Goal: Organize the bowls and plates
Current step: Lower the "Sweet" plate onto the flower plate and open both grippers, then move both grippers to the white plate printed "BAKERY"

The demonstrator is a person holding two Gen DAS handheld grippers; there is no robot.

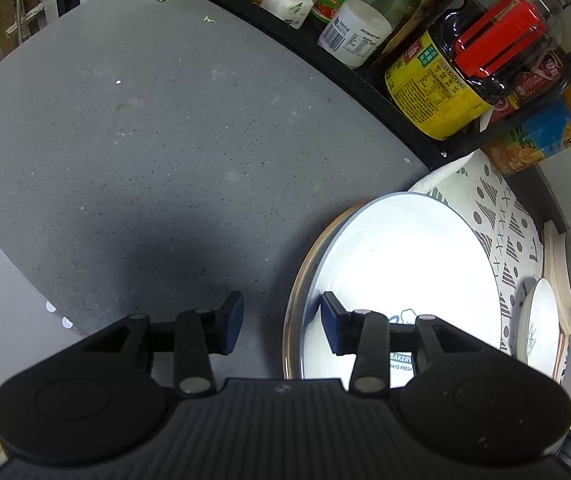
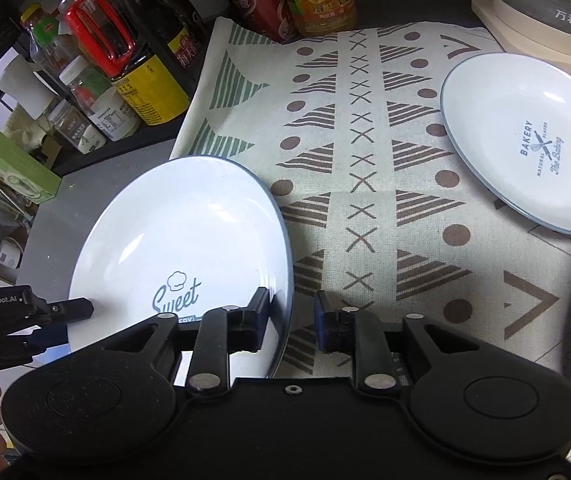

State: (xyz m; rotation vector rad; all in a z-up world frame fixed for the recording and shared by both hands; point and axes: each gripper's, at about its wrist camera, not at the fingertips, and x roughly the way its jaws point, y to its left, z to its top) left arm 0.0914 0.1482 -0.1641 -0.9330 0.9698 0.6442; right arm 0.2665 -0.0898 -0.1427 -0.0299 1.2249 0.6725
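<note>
Both claws open — plate (image 2: 181, 232) between

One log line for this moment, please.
left gripper: open, straddling Sweet plate rim | right gripper: open, same | Bakery plate: on cloth

white plates (image 2: 189, 236) with blue-grey rims, cream cloth (image 2: 365, 160) in brown and green triangles

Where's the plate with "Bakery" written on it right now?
In the right wrist view, the Bakery plate lies at the far right on the patterned cloth, just in front of the kettle base.
</note>
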